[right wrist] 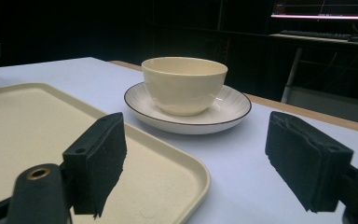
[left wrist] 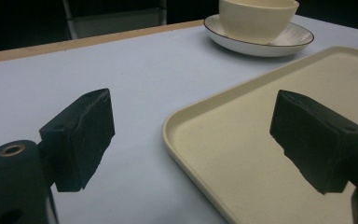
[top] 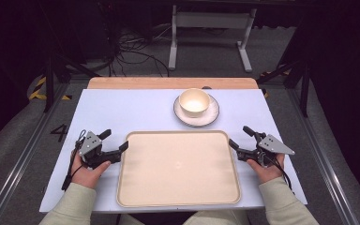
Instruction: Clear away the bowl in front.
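A cream tray (top: 178, 199) lies at the table's front middle, with nothing on it. Behind it a cream bowl (top: 194, 102) sits on a white, dark-rimmed saucer (top: 210, 119). My left gripper (top: 114, 140) rests at the tray's left edge, jaws open and straddling the tray's far left corner (left wrist: 177, 122). My right gripper (top: 240, 138) rests at the tray's right edge, open, with the tray's corner (right wrist: 193, 170) between its jaws. In the right gripper view the bowl (right wrist: 184, 84) and saucer (right wrist: 233, 109) stand just ahead; the left gripper view has the bowl (left wrist: 256, 18) and saucer (left wrist: 298, 37) at the top right.
The table top (top: 122, 112) is pale blue with a wooden strip (top: 168, 83) along its far edge. Beyond it stand a white table frame (top: 211, 28) and cables on the floor. A dark stand leg (top: 51, 79) stands at the far left.
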The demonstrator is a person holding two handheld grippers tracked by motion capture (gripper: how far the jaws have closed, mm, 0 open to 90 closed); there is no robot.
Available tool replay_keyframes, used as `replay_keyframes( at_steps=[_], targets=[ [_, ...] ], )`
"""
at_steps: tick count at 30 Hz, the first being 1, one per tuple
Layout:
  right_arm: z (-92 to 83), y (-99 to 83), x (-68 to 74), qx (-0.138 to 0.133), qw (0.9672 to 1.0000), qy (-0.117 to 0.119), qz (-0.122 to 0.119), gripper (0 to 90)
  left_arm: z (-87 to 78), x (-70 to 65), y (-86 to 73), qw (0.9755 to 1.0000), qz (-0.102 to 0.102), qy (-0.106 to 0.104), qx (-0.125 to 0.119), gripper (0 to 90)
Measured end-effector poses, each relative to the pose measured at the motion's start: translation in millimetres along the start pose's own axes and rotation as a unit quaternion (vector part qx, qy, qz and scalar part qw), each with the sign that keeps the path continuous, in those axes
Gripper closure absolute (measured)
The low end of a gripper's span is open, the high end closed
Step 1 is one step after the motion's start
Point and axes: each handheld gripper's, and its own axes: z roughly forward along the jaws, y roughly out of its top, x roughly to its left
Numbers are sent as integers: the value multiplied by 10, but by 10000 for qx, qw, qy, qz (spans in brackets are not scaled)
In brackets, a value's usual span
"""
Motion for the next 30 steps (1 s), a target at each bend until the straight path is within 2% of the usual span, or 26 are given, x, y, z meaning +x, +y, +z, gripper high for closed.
replay_keyframes(
  at_steps=[10,11,12,14,16,18,24,30],
  targets=[
    [-2,-1,4,-12,10000,13,-28,201,-3,9,2,10000,-78,34,5,149],
    [0,-1,3,-14,10000,19,-27,201,-2,16,11,9998,-165,34,49,151],
    [0,-1,3,-14,10000,19,-27,201,-2,16,11,9998,-165,34,49,157],
    [-1,0,1,-1,10000,-6,3,201,0,29,42,9989,-454,-36,67,163],
    [2,0,-4,-9,10000,2,19,201,0,48,104,9972,-739,-75,-35,163],
    [3,0,-3,-11,10000,9,11,201,1,53,149,9968,-795,-89,-90,159],
    [-3,-3,-13,-33,10000,3,49,200,-14,49,292,9980,-619,-69,-147,155],
    [-6,-5,-14,-43,10000,22,60,200,-62,32,397,9985,-536,3,-115,159]
  ],
)
